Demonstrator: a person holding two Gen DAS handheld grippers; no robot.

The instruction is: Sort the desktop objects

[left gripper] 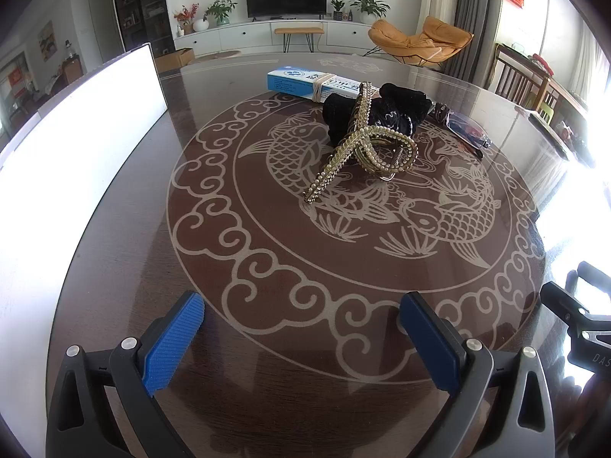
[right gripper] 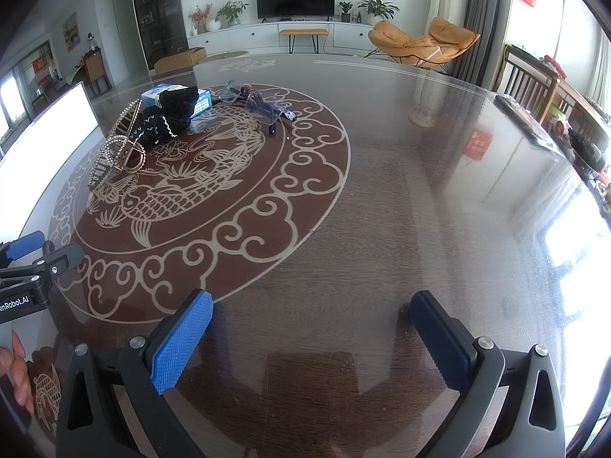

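A pearl-studded gold hair claw (left gripper: 366,149) lies on the dark round table (left gripper: 267,343), leaning on a black cloth bundle (left gripper: 382,108). Behind them lies a blue-and-white box (left gripper: 305,80) with a rubber band. Clear glasses (left gripper: 466,128) lie to the right. My left gripper (left gripper: 301,316) is open and empty, well short of the pile. My right gripper (right gripper: 311,316) is open and empty over bare table, with the hair claw (right gripper: 120,149), cloth (right gripper: 170,114), box (right gripper: 202,103) and glasses (right gripper: 259,105) far to its upper left.
A bright white board (left gripper: 76,141) stands along the table's left edge; it also shows in the right wrist view (right gripper: 46,141). The left gripper's body (right gripper: 34,263) shows at the right view's left edge. Chairs (left gripper: 523,80) stand past the table on the right.
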